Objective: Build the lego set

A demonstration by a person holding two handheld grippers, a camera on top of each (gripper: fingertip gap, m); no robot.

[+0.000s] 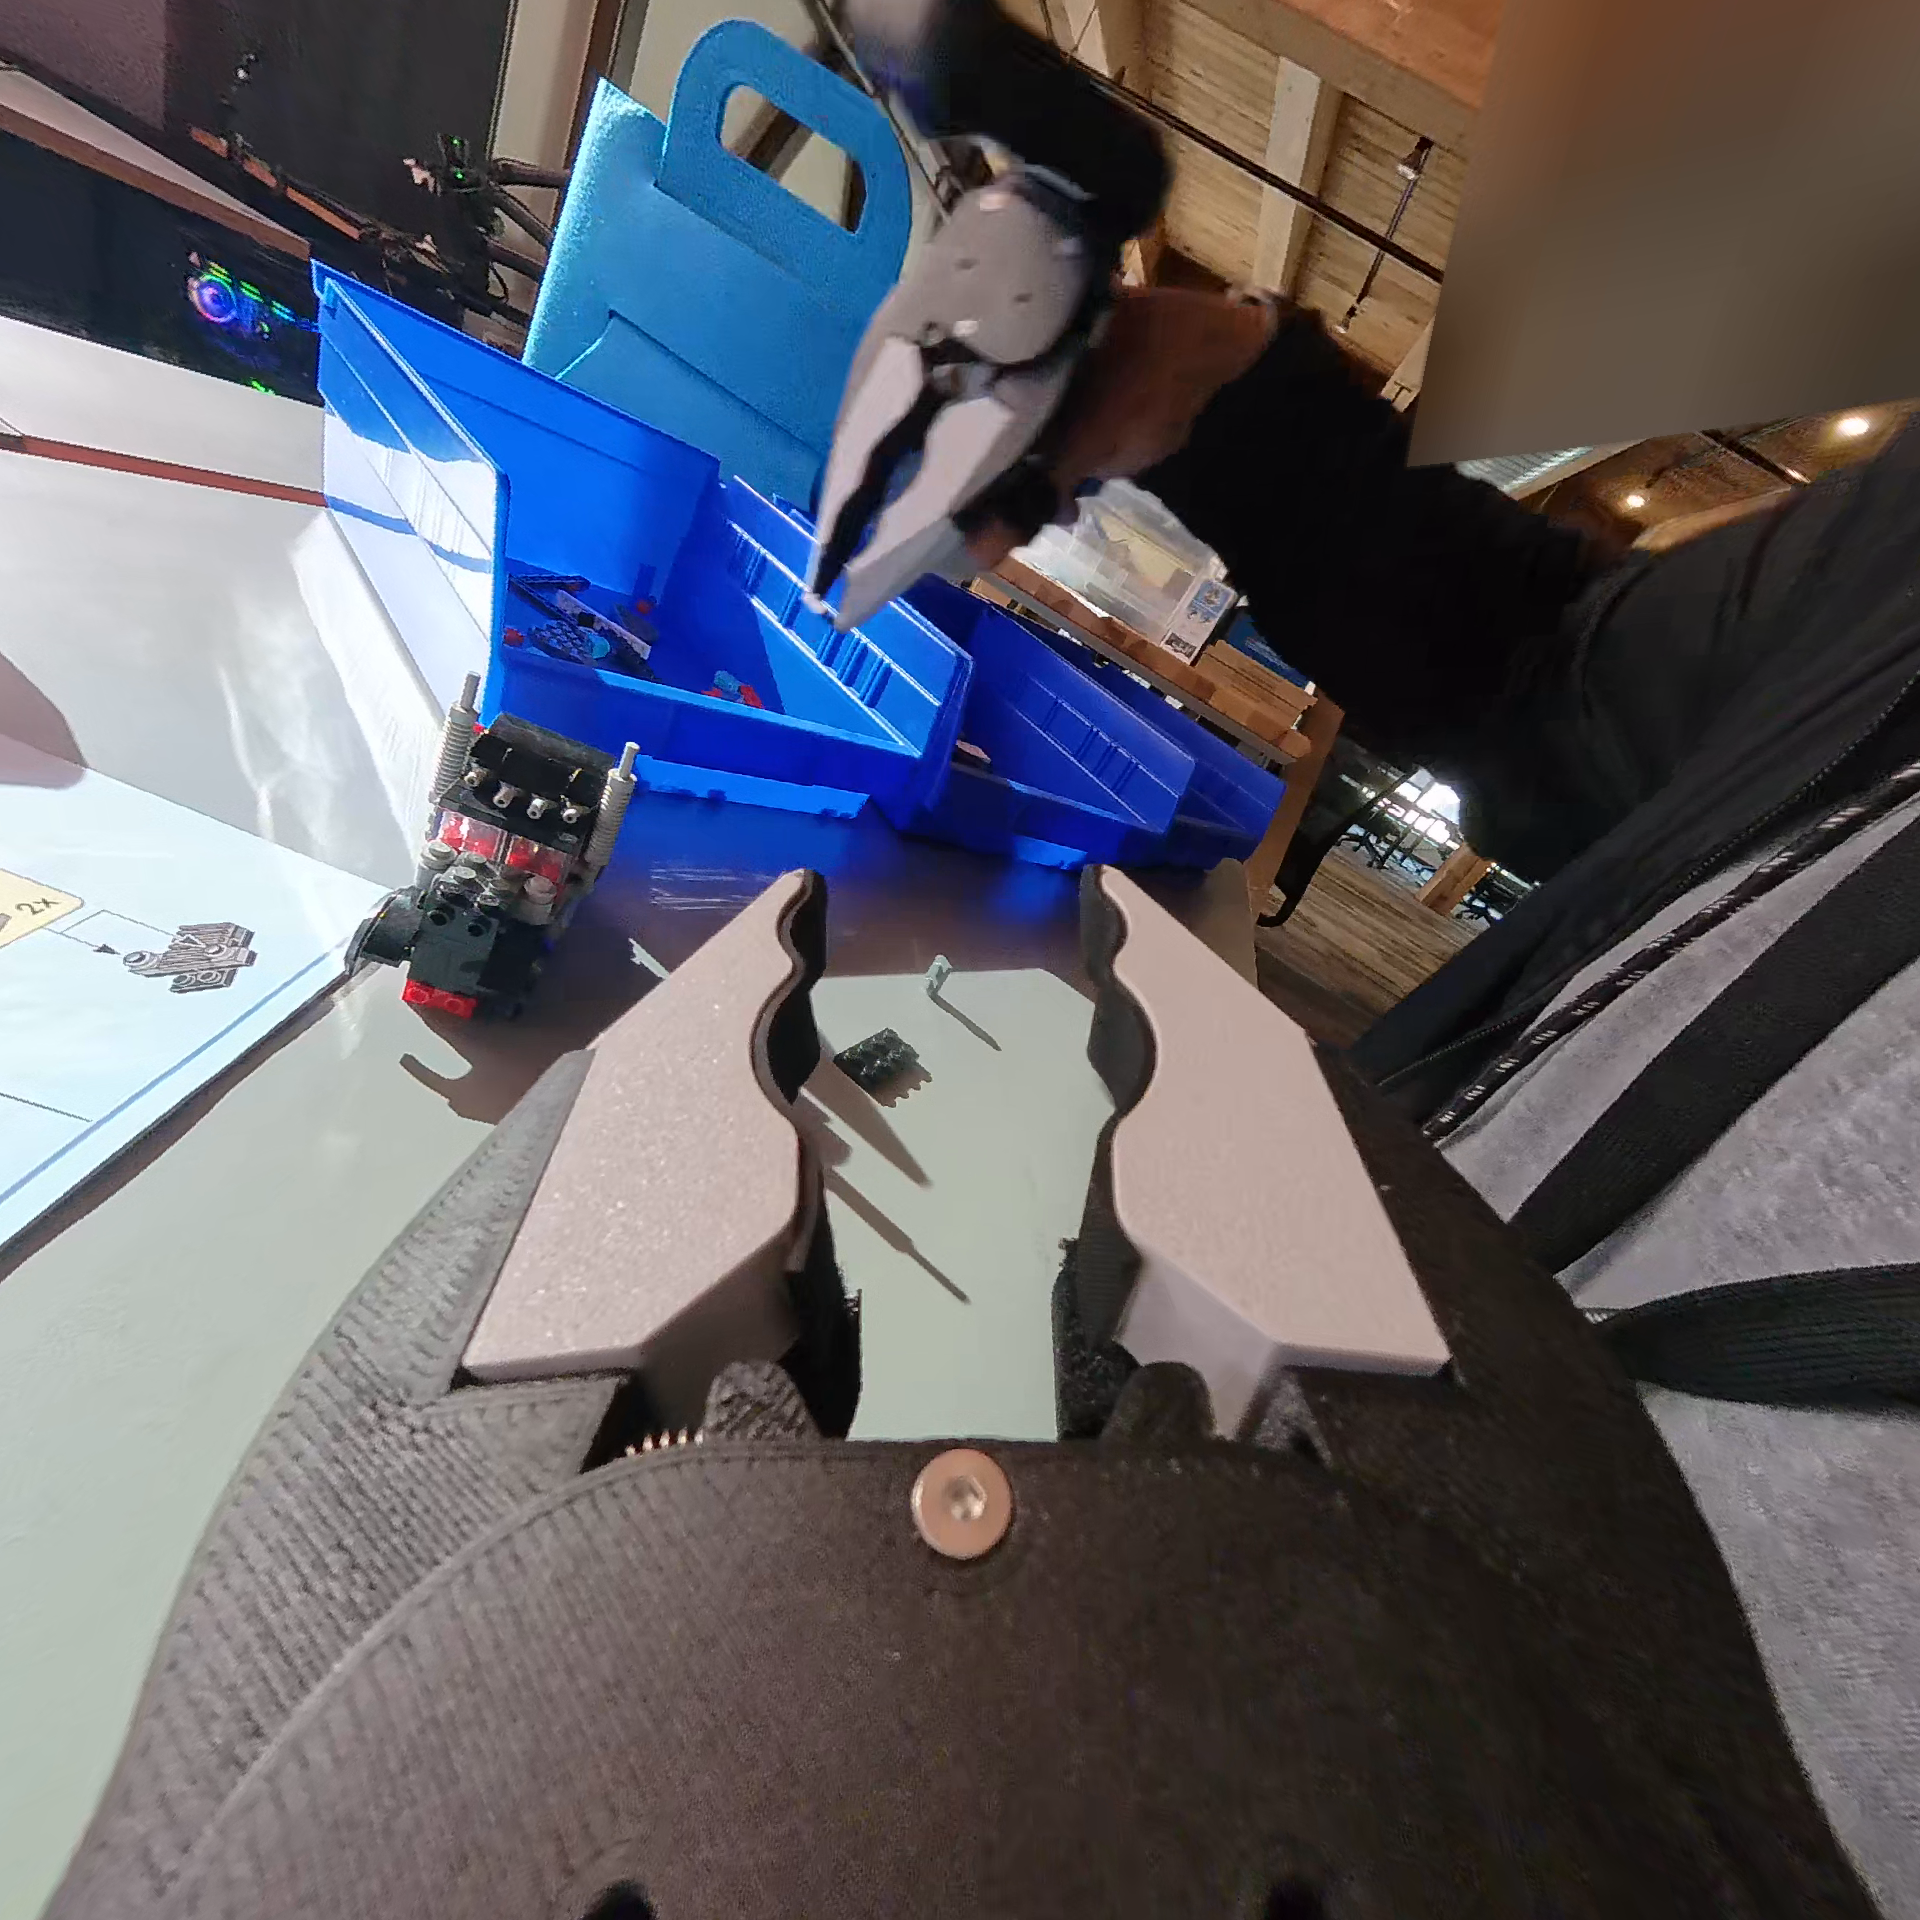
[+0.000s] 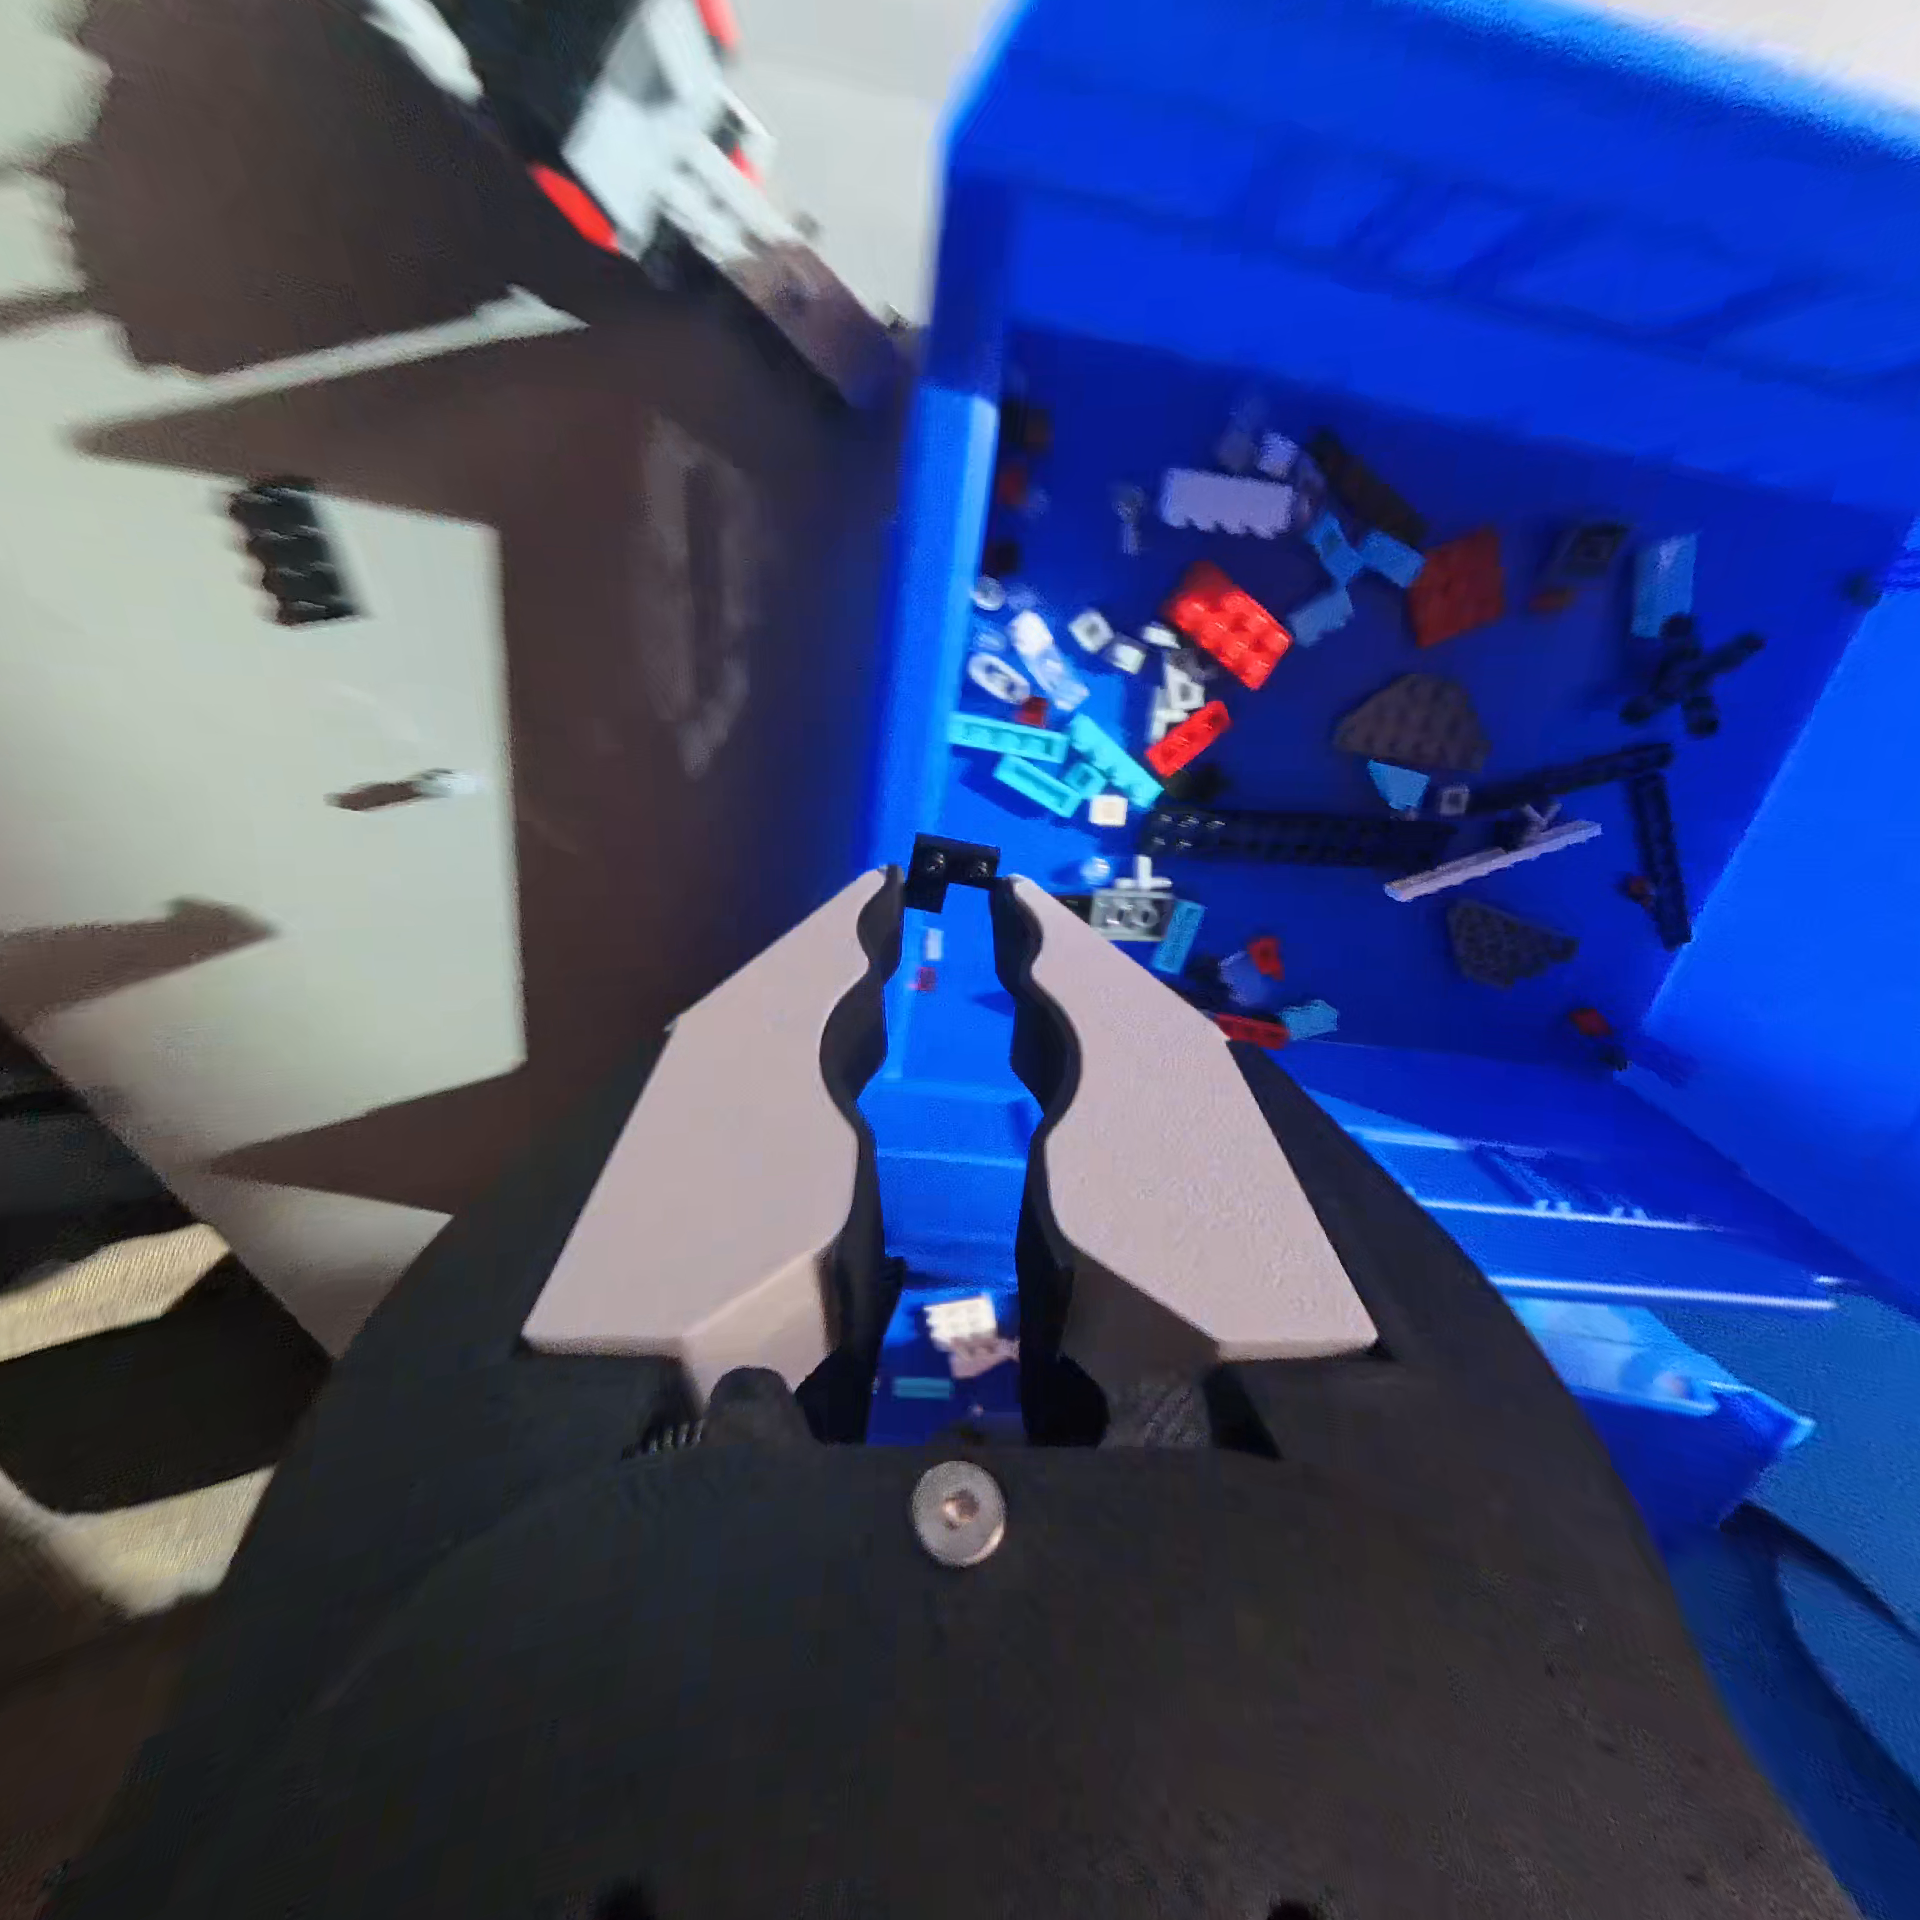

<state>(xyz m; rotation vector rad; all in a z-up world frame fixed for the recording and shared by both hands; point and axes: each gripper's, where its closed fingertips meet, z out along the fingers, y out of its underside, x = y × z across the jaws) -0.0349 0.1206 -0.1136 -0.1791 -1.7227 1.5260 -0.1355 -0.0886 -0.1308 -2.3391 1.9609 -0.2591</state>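
A part-built black, grey and red lego truck [image 1: 509,862] stands on the white table, left of my left gripper [image 1: 951,904], which is open and empty low over the table. A small black plate [image 1: 881,1062] and a thin grey piece [image 1: 940,977] lie on the table between its fingers. My right gripper [image 2: 948,881] is shut on a small black lego piece [image 2: 948,871] at its tips, above the near edge of a blue bin [image 2: 1351,291] holding several loose lego pieces. In the left wrist view the right gripper [image 1: 831,603] hangs above that blue bin [image 1: 582,582]. The truck [image 2: 644,135] is blurred in the right wrist view.
An instruction sheet [image 1: 135,997] lies at the table's left. More blue bins [image 1: 1091,748] stand in a row to the right, with a blue handled carrier [image 1: 727,239] behind them. A person in dark clothes [image 1: 1662,935] is at the right. The black plate [image 2: 291,551] shows on the table. The left gripper's tips are roughly 25 centimetres from the right gripper's.
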